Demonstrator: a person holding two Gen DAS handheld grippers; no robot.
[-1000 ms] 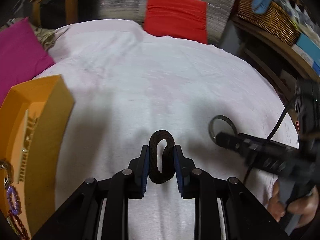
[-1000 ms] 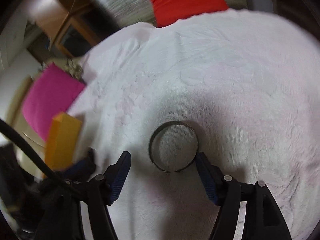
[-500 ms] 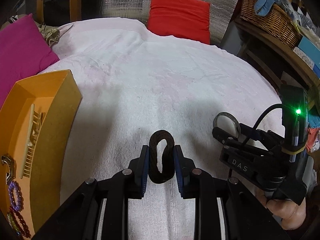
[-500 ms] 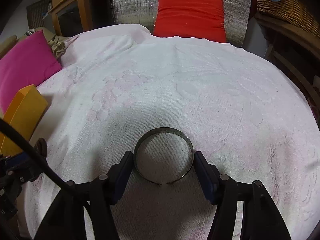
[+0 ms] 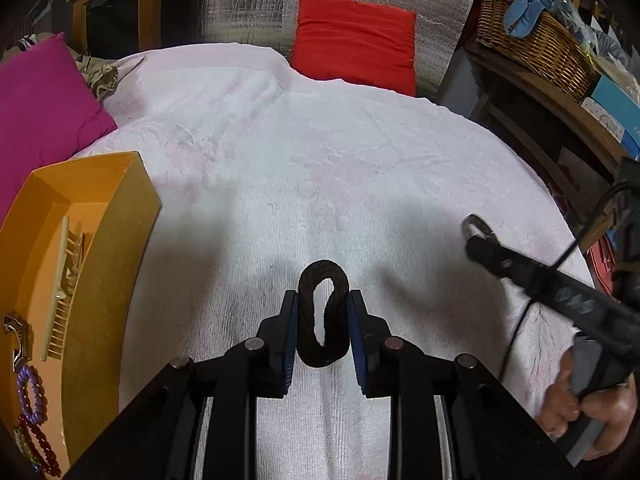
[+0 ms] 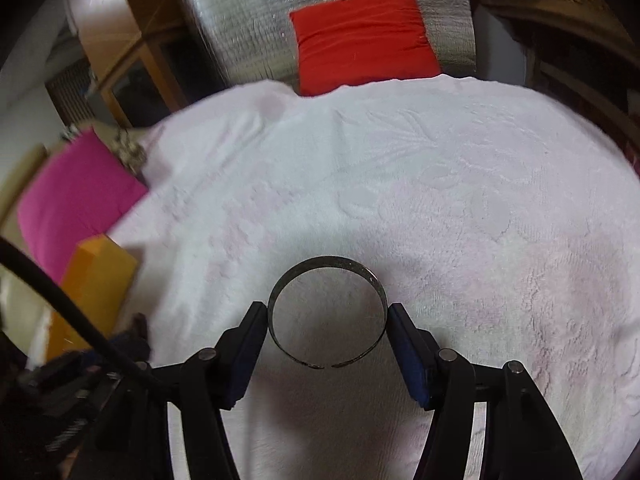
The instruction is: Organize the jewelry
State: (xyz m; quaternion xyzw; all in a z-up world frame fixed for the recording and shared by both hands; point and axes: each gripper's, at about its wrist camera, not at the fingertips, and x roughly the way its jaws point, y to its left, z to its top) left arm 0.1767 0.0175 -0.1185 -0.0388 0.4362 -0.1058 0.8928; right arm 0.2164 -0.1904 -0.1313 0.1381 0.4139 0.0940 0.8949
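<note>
My left gripper (image 5: pixel 322 332) is shut on a black fabric hair band (image 5: pixel 323 316), squeezed into a narrow loop above the white towel. My right gripper (image 6: pixel 327 322) is shut on a thin metal bangle (image 6: pixel 326 268); its open ends face me. In the left wrist view the right gripper (image 5: pixel 486 242) is at the right with the bangle (image 5: pixel 472 222) at its tip. An orange tray (image 5: pixel 100 260) stands at the left, holding a cream comb (image 5: pixel 60 284), a gold clip (image 5: pixel 16 340) and bead bracelets (image 5: pixel 30 396). The tray also shows in the right wrist view (image 6: pixel 96 280).
A white towel (image 5: pixel 340 152) covers the round surface. A pink cushion (image 5: pixel 36 108) lies at the far left, a red cushion (image 5: pixel 354 40) at the back. A wicker basket (image 5: pixel 536 52) and shelves stand at the right.
My right gripper closed on the bangle and lifted it off the towel, tilting as it rose. My left gripper kept hold of the hair band and barely moved.
</note>
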